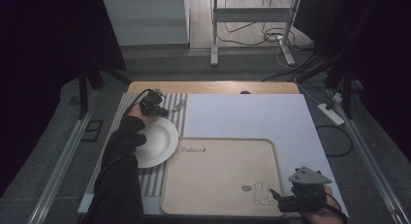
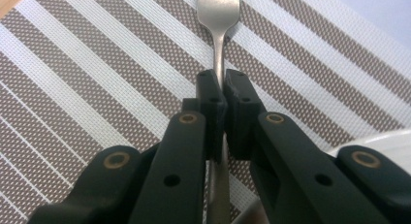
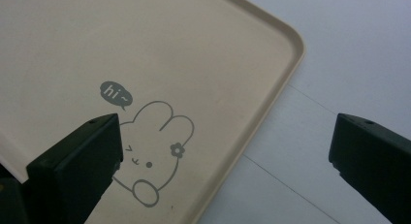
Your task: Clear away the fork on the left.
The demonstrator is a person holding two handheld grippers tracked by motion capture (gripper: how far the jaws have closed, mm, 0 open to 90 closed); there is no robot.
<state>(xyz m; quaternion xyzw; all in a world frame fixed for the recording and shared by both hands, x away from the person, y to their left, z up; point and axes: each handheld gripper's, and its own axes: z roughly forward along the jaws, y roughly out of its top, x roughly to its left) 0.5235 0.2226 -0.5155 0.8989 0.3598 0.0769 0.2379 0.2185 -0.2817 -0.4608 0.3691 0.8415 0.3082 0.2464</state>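
over the striped placemat [image 2: 97, 88], beside the white plate [image 1: 156, 141], the left gripper [image 2: 219, 88] has its jaws pinched on the fork [image 2: 218, 20] handle, tines pointing beyond them. the right gripper [image 3: 228, 151] hangs with jaws wide over the tray [image 3: 145, 49] corner.

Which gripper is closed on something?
The left gripper, pinching the fork handle over the striped placemat. The right gripper hangs wide open above the tray corner.

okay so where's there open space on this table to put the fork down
The beige tray is bare apart from its print, and the white sheet behind it is open. It is tight on the striped mat, where the plate, the left tool and the fork sit. The right tool hovers at the tray's near right corner.
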